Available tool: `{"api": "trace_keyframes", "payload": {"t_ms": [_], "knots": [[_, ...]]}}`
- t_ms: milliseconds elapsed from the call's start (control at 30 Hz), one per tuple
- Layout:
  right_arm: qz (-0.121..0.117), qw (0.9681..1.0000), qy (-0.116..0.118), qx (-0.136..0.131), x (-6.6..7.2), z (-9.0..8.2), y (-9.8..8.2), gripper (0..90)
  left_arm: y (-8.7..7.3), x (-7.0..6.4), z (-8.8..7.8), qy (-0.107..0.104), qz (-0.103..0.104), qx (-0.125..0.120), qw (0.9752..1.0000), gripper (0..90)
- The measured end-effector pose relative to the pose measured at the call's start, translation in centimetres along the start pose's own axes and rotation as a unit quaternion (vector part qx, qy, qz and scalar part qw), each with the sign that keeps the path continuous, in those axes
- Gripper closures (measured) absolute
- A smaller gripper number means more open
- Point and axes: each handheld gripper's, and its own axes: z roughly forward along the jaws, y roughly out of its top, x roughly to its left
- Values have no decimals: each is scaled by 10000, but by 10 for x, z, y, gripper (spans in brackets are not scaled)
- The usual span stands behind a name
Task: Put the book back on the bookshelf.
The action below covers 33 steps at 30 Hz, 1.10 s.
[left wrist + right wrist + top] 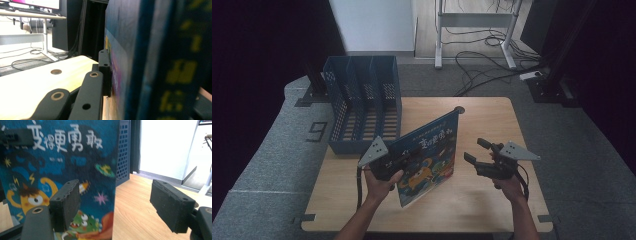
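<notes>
Blue picture book (pixel 428 157) stands tilted on the worktop (pixel 492 125), lower edge resting near the front-middle, top corner leaning back toward the file rack (pixel 362 107). It's upright because the left claw (pixel 404 159) is clamped on it near the spine side, approx mid-height; in the left gripper view one black pad (pixel 104 72) presses flat on the cover w/ the spine (pixel 172 62) running up close beside the camera. Jaws narrow there, closed down to the book's thickness.

Right claw (pixel 476 151) sits just right of the book, apart from it, jaws wide w/ nothing between them. In the right gripper view its pads (pixel 66 205) frame the book's free edge (pixel 116 182), cover art facing that camera, so prob lining up for a second grip on that edge. Not touching yet.

Rack is at the back-left of the worktop, slots open upward & empty as far as visible, well apart from the book. Judgement: book is held on edge rather than flat so it can slide vertically into a slot; a two-point hold would stop it swinging while it's carried over. Risk: a single grip near the spine lets the covers splay or pivot.
</notes>
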Motion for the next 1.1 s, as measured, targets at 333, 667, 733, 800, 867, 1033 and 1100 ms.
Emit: {"api": "trace_keyframes", "payload": {"t_ms": [333, 667, 733, 800, 867, 1033, 1100], "knots": [[133, 9997, -111, 152, -7, -4, -18, 231, 13, 4, -13, 55, -44, -116, 9999, 819], [241, 9990, -267, 281, -18, -13, -32, 232, 23, 10, -26, 177, -57, -234, 9996, 819], [267, 9987, -300, 309, -20, -14, -34, 233, 26, 11, -30, 194, -61, -291, 9994, 818], [306, 9984, -335, 336, -21, -15, -37, 233, 30, 14, -35, 203, -85, -337, 9992, 818], [322, 9981, -356, 389, -23, -15, -40, 233, 33, 16, -40, 224, -91, -372, 9990, 818], [311, 9967, -452, 594, -27, -13, -49, 232, 42, 17, -51, 349, -13, -461, 9983, 818], [331, 9962, -481, 638, -29, -12, -52, 232, 45, 18, -55, 385, -7, -496, 9980, 818]]}}
